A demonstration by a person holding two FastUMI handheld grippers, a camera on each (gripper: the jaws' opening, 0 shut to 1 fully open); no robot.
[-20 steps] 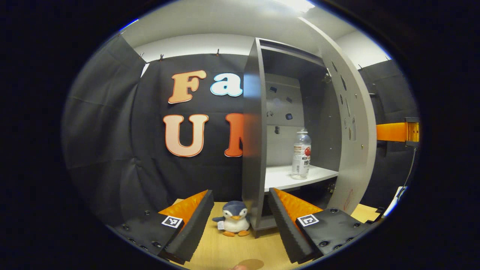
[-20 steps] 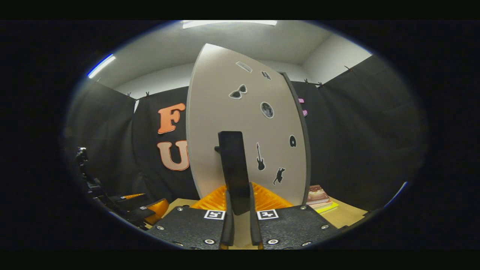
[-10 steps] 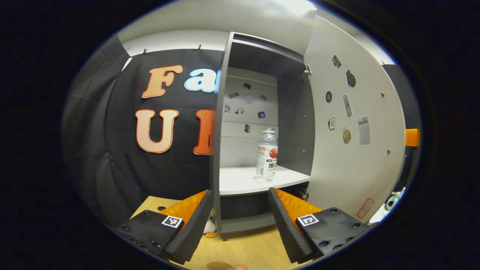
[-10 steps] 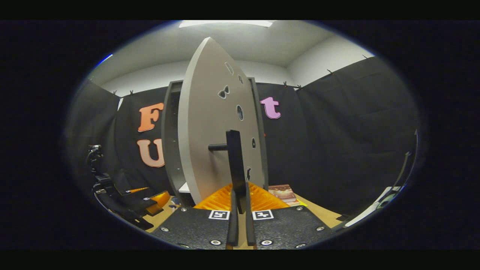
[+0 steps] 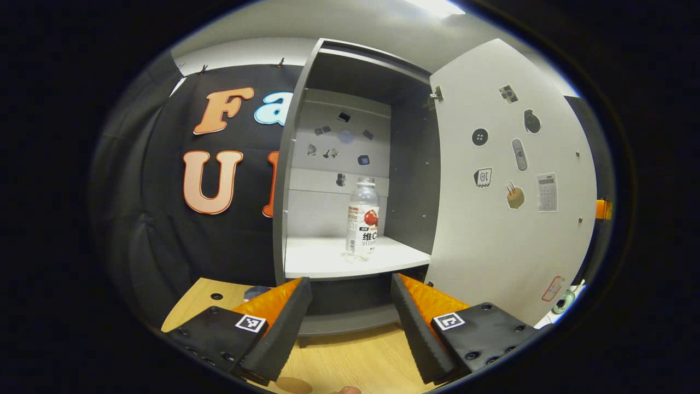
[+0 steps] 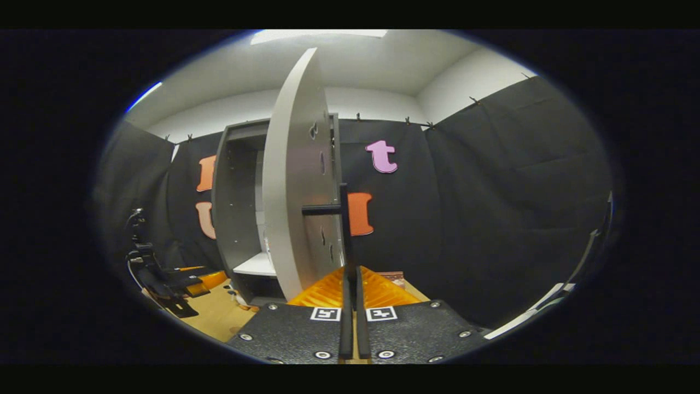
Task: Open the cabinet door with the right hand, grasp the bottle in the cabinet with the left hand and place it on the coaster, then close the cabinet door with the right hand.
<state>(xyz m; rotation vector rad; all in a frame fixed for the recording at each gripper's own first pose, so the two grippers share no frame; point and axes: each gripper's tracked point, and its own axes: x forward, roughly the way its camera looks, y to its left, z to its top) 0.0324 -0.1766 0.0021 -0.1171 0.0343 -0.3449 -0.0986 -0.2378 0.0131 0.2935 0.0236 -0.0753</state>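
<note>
**Bottle upright on cabinet shelf, door swung wide**

Bottle point(image 5: 362, 220) stands upright on the white shelf point(image 5: 328, 257) inside the grey cabinet point(image 5: 284, 180), toward the right side of the compartment, near the right inner wall but apart from it. Clear, with a white label and a red mark on it. Untouched by either gripper.

Cabinet door point(image 5: 508, 186) hangs open to the right in the left gripper view, inner face showing, dotted with small stickers. Same door point(image 6: 292, 180) seen nearly edge-on in the right gripper view, with the dark handle point(image 6: 334, 210) standing off its outer face on a short post.

Left gripper point(image 5: 347, 314) held with jaws spread wide, nothing between them, low in front of the cabinet and aimed at the shelf opening; bottle sits above and between the two fingers in that view, well apart from them. Wooden table point(image 5: 350, 364) visible beneath.

Right gripper point(image 6: 350, 306) closed tight on the handle's lower end, both fingers pressing its thin edge from either side. Left gripper point(image 6: 180, 279) also visible far off at the left of the right gripper view, low over the table point(image 6: 213, 317) beside the cabinet base.

Small stickers scattered on the cabinet's back panel point(image 5: 339, 142) above the bottle.
</note>
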